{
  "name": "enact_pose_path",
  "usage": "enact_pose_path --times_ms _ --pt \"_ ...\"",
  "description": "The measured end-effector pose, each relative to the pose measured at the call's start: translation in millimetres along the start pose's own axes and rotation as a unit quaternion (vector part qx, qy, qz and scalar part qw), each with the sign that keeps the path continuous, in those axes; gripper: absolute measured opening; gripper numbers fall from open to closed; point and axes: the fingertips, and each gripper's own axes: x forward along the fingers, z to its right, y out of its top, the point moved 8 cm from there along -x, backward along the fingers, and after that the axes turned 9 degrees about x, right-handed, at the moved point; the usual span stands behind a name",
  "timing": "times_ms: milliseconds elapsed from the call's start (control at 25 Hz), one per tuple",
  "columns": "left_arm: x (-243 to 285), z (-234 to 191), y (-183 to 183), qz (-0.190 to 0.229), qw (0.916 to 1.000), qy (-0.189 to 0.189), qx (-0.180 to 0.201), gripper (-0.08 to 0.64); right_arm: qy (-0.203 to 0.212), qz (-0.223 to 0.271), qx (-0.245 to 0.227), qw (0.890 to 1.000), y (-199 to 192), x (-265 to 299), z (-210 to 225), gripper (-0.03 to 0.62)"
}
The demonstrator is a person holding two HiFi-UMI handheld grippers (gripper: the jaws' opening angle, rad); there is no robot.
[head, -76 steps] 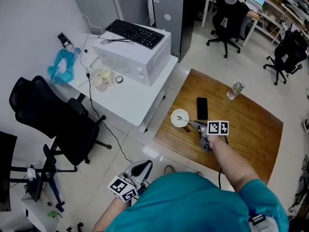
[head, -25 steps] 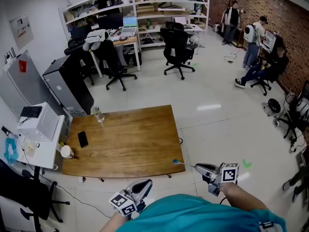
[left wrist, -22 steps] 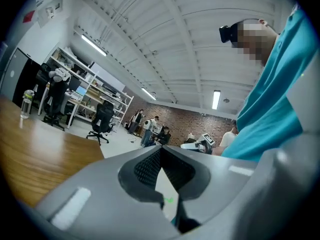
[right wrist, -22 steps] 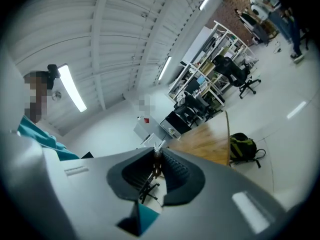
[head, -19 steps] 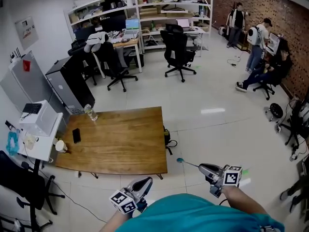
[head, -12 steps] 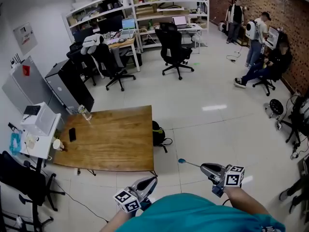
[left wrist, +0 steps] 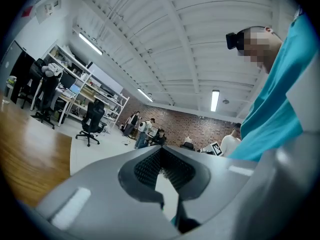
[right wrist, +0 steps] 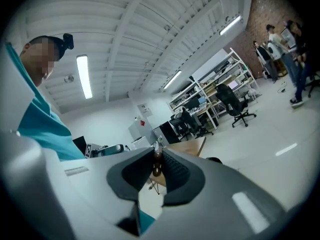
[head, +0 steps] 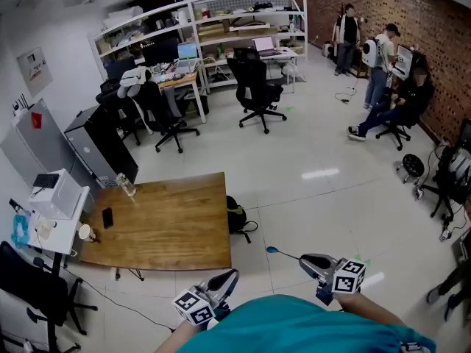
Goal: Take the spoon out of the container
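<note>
My right gripper (head: pixel 304 259) is shut on the thin handle of a spoon (head: pixel 283 254), whose blue-tinted bowl points left over the tiled floor. In the right gripper view the spoon handle (right wrist: pixel 157 165) sits pinched between the dark pads. The white cup (head: pixel 86 232) it came from stands at the left end of the wooden table (head: pixel 169 230), far from the spoon. My left gripper (head: pixel 231 275) hangs low near my teal shirt with its jaws together and nothing in them; in the left gripper view its pads (left wrist: pixel 150 164) meet at the tip.
On the table lie a black phone (head: pixel 107 217) and a clear bottle (head: pixel 126 185). A dark bag (head: pixel 237 216) sits on the floor at the table's right edge. Office chairs (head: pixel 254 87), desks and shelves fill the back; people (head: pixel 379 68) are at the far right.
The view has swung away from the table, which has drifted left and farther off. My right gripper still carries the spoon, now over open floor. The left gripper stays low.
</note>
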Motion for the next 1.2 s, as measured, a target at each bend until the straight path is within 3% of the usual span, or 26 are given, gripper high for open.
enact_pose_path --times_ms 240,640,1200 --pt "-19 -2 -18 -0.006 0.9998 -0.017 -0.011 0.0 0.006 -0.005 -0.012 1.0 -28 27 -2 0.046" --pt "2 -23 3 -0.012 0.9999 -0.011 -0.005 0.0 0.017 -0.01 -0.008 1.0 1 49 8 0.046" --pt "-9 -9 11 -0.015 0.9995 -0.018 0.023 0.0 0.014 -0.002 -0.024 1.0 2 36 -4 0.044"
